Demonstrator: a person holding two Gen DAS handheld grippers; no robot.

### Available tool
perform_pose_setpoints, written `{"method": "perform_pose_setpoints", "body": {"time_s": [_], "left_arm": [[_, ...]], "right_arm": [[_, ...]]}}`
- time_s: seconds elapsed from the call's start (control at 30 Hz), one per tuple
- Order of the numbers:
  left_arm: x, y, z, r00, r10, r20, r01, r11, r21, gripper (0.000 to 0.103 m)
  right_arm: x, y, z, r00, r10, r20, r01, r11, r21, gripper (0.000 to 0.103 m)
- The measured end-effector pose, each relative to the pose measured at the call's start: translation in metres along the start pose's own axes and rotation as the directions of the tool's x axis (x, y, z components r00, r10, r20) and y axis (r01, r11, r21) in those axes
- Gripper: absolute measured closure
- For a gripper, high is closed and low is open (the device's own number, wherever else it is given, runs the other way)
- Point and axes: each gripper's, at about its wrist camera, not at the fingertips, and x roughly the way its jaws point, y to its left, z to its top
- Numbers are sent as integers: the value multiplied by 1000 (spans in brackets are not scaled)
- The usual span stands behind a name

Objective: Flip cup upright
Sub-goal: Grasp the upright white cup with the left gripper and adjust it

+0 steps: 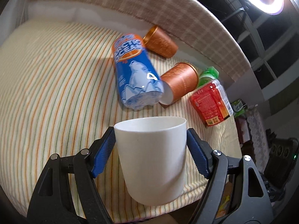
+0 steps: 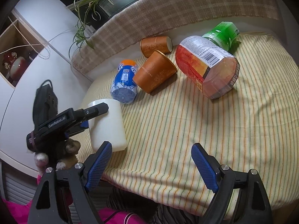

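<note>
A plain white cup (image 1: 152,160) stands mouth up, a little tilted, between the blue pads of my left gripper (image 1: 150,140), which is shut on its sides near the rim. In the right wrist view the same cup (image 2: 106,125) sits at the near left edge of the striped cloth (image 2: 205,121), with the left gripper (image 2: 93,112) clamped on it. My right gripper (image 2: 151,158) is open and empty, above the cloth's front edge, just right of the cup.
Lying on the cloth behind the cup are a blue bottle (image 1: 133,71), two copper-coloured paper cups (image 1: 179,82) (image 1: 160,42) and a red-labelled bottle with a green cap (image 1: 211,102). A plaid padded ridge (image 1: 168,13) borders the far side.
</note>
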Motion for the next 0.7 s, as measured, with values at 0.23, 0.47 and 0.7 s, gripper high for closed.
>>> {"method": "perform_pose_setpoints", "body": {"time_s": [0.23, 0.47, 0.7], "left_arm": [[-12, -20, -6, 998, 23, 60, -28, 995, 92, 25], [-16, -35, -8, 995, 37, 96, -51, 987, 152, 26], [-14, -43, -11, 991, 58, 117, -80, 977, 196, 26]], "right_arm": [[-2, 4, -1, 1000, -16, 12, 16, 1000, -9, 14], [-6, 1, -1, 999, -24, 24, 24, 1000, 1, 14], [-8, -4, -3, 999, -31, 28, 30, 999, 12, 14]]}}
